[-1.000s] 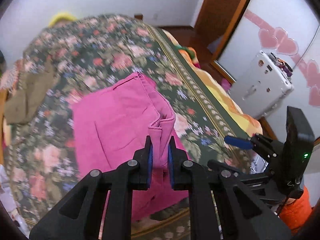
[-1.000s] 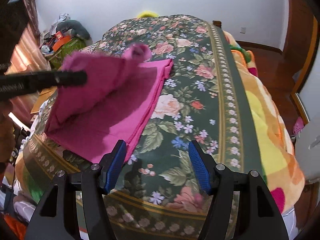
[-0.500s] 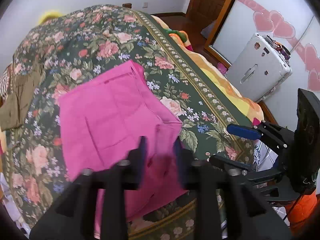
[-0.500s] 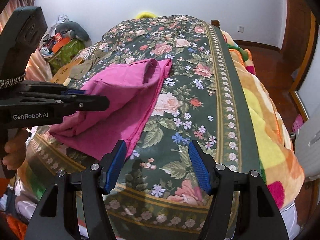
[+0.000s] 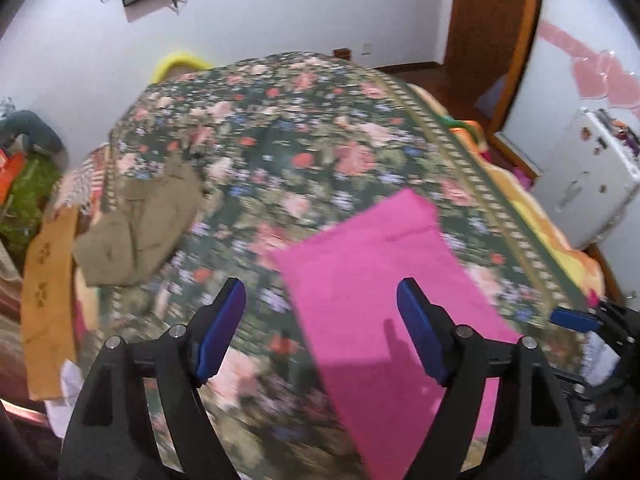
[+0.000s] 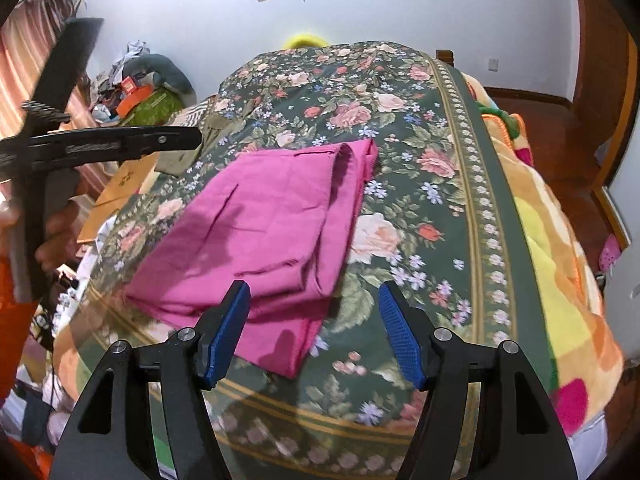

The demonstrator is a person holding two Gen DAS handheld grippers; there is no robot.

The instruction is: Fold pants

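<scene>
The pink pants lie folded and flat on the floral bedspread near the bed's front edge. In the right wrist view the pants show a top layer folded over a longer bottom layer. My left gripper is open and empty, above the pants' left edge. My right gripper is open and empty, just in front of the pants' near corner. The left gripper's body shows at the left in the right wrist view.
A khaki garment and an orange cloth lie at the bed's left side. A white suitcase stands on the floor at right. Clutter is piled by the wall at left. An orange-yellow blanket hangs off the bed's right side.
My left gripper let go of the pink pants, opened wide and swung up and left. The lifted layer dropped flat onto the rest. The right gripper stayed open, almost still.
</scene>
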